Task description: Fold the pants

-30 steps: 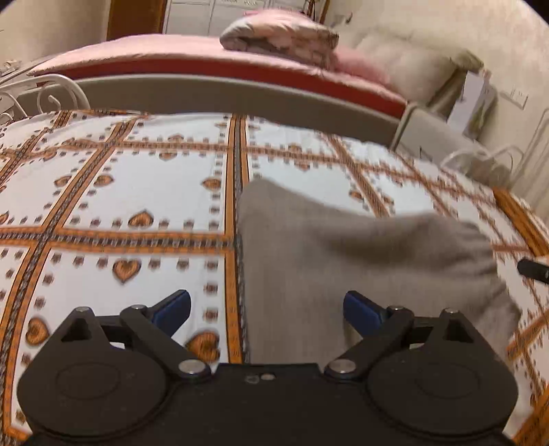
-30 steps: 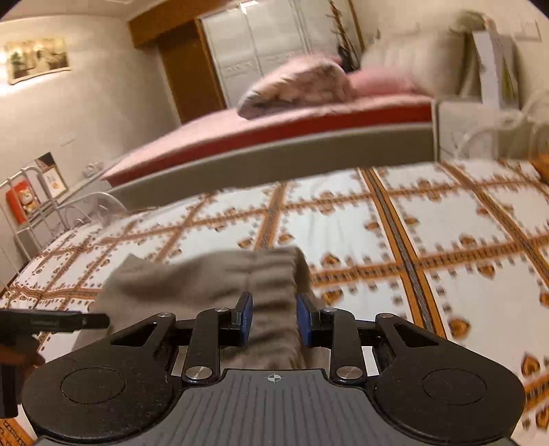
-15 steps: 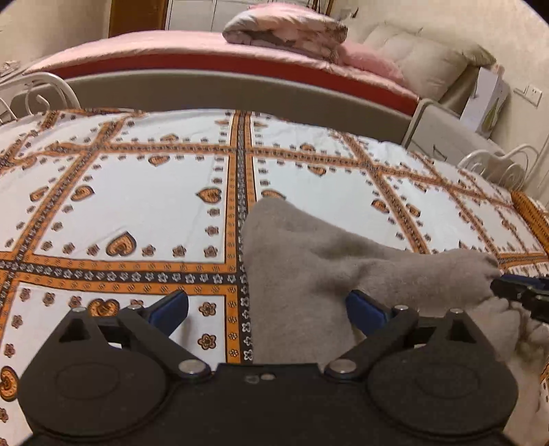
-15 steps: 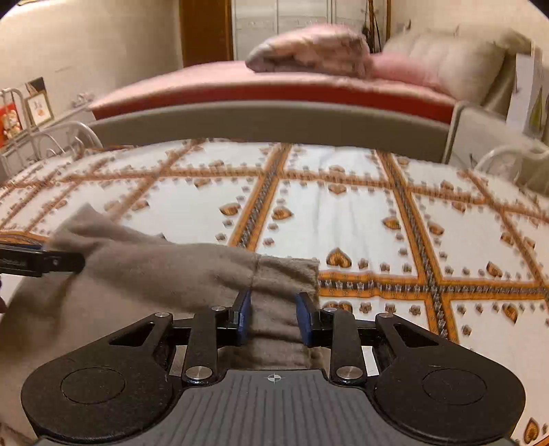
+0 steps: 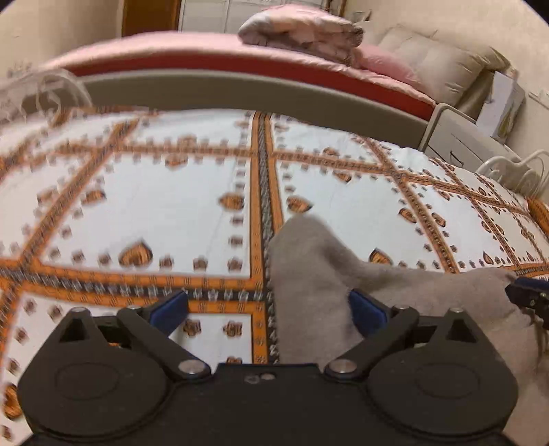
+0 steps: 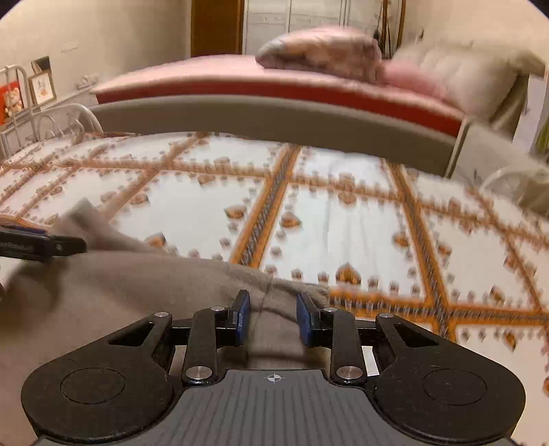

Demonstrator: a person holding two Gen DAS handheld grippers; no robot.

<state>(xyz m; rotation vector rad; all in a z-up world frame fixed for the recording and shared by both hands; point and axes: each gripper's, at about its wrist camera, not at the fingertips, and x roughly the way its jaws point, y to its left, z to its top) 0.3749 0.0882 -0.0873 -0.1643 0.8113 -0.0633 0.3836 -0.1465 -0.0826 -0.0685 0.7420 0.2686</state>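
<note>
Heart-patterned bedspread [image 5: 192,212] carries the grey pants [image 5: 308,274], long axis running between both tools: left hand-held gripper [image 5: 269,310] opening wide around one corner, right hand-held gripper [image 6: 271,320] opening off the other, cloth between.

A home bedroom. Patterned bedspread [image 5: 164,202] with orange hearts across the foreground; at 12 o'clock a pink-covered bed [image 6: 212,73] bearing a folded quilt [image 6: 319,48] and pillows [image 5: 442,58]; white wardrobe doors [image 6: 308,19] behind; framed pictures [image 6: 41,89] at 9 o'clock.
</note>
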